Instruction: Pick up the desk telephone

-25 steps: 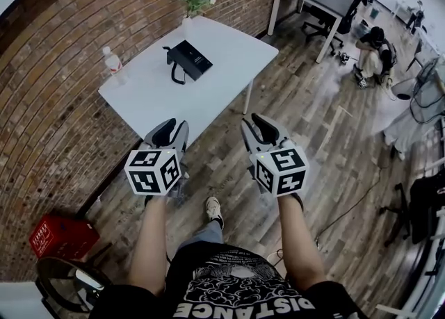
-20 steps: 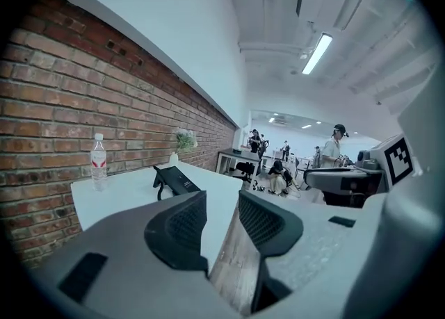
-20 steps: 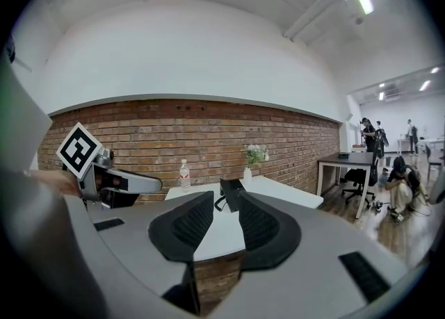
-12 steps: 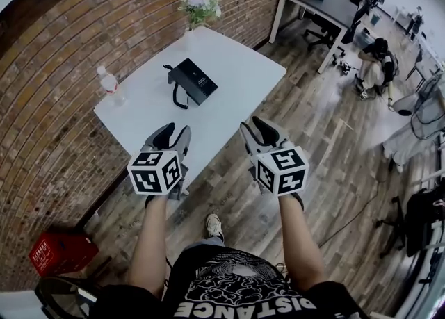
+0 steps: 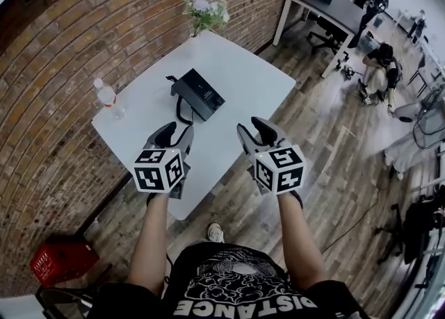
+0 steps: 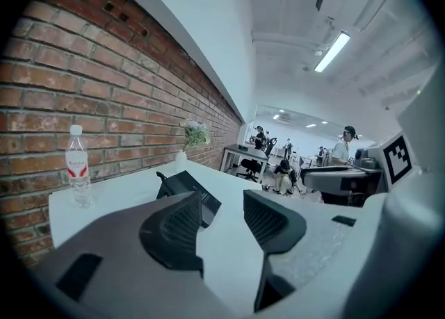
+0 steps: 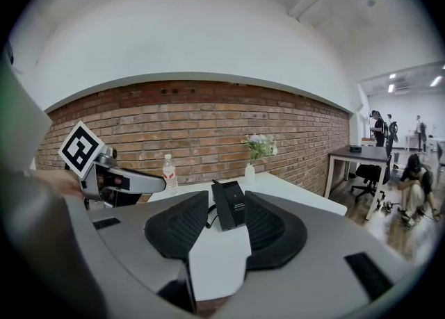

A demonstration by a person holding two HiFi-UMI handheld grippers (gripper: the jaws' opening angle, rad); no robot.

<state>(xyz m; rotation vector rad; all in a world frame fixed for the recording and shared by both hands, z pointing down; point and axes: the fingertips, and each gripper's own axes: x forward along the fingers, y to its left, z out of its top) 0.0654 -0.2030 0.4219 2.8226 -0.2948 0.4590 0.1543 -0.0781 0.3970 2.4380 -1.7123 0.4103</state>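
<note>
White table (image 5: 243, 81) bears desk telephone (image 5: 199, 94), bottle (image 5: 108, 97), flower vase (image 5: 204, 12).

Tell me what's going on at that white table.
A person stands at the near end of the white table, holding out a left hand-held gripper and a right hand-held gripper, both aimed toward the black desk telephone. Both sets of jaws are opening, with nothing gripped between them. Neither gripper touches the telephone, which lies untouched on the table ahead of them. A water bottle and a vase of flowers stand at the table's edges.
</note>
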